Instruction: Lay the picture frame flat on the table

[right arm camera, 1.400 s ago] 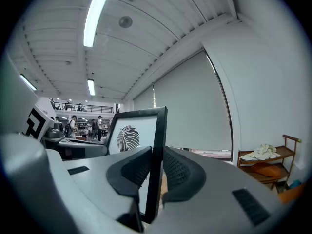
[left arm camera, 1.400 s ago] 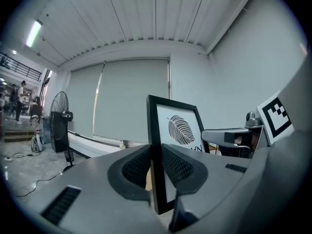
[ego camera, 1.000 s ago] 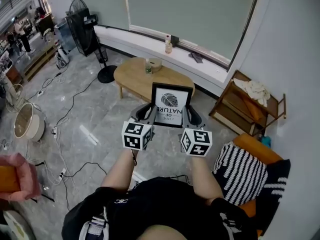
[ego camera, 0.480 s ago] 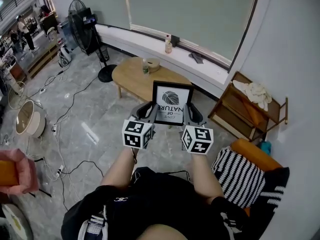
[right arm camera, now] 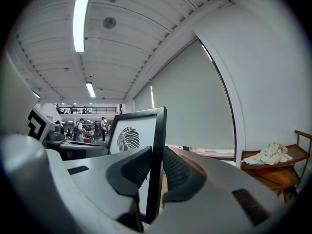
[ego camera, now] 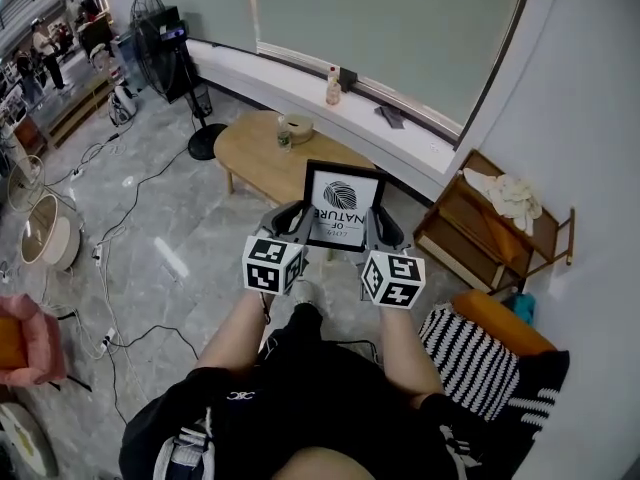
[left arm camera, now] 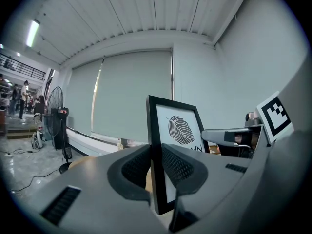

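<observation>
Left tongs (ego camera: 293, 218) and right tongs (ego camera: 372, 226) clench the picture frame (ego camera: 342, 206) at nine and three o'clock, so I can lower it evenly; table (ego camera: 250, 153) lies at eleven.

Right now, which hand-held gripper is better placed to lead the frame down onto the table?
Left, slightly. The left hand-held gripper and right hand-held gripper each clamp a side edge of the upright frame, but the table lies ahead on the left's side.

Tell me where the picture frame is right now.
Head view, centre: the picture frame is held upright in midair between the left gripper and right gripper, just before the wooden table.
</observation>
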The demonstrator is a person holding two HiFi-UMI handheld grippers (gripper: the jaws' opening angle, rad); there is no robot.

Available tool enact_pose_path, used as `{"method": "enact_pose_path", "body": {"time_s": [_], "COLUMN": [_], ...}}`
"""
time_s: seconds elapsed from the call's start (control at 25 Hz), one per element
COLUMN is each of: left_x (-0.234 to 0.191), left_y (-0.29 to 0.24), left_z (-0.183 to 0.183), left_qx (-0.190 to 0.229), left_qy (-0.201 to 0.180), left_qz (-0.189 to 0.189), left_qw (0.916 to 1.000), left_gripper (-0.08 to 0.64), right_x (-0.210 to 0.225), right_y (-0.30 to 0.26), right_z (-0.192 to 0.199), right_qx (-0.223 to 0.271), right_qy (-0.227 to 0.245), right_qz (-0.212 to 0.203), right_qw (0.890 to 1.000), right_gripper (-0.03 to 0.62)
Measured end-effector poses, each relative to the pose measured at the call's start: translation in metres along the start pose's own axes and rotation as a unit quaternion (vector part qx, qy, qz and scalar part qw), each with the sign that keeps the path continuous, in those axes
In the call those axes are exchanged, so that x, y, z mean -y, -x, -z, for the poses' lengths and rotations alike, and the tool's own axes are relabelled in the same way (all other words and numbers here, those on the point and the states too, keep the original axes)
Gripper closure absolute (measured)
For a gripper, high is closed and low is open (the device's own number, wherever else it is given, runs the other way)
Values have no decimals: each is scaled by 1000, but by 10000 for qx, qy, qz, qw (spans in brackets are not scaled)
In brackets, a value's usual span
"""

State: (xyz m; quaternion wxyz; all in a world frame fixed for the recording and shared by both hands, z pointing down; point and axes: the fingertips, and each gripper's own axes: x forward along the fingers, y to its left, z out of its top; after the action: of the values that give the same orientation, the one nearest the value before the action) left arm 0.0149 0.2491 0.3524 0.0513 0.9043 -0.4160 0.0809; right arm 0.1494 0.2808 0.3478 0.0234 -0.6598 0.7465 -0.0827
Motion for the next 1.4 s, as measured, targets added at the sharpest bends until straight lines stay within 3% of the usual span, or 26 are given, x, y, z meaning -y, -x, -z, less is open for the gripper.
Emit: {"method": "enact_pose_path", "body": {"time_s": [0.36, 0.88, 1.12, 1.4], "left_x": [-55, -198, -248, -283], "left_y": [-97, -293, -359, -410], "left_z": [-14, -56, -49, -20], "left_qx": [35, -151, -372, -712], "left_qy": [41, 173, 230, 480], "left_qz": [208, 607, 667, 491], "left_qw": [9998, 9979, 9968, 9951], "left_gripper": [474, 472, 472, 471], "right_x": [33, 78, 94, 112], "right_y": [-101, -334, -415, -482], "right_z": [-9, -37, -23, 6], "right_qx": [-29, -317, -560, -935], "right_qy": [81, -5, -155, -224], "right_qz": [163, 412, 460, 296], "right_qw": [9998, 9986, 9972, 9949], "right_gripper": [502, 502, 503, 503]}}
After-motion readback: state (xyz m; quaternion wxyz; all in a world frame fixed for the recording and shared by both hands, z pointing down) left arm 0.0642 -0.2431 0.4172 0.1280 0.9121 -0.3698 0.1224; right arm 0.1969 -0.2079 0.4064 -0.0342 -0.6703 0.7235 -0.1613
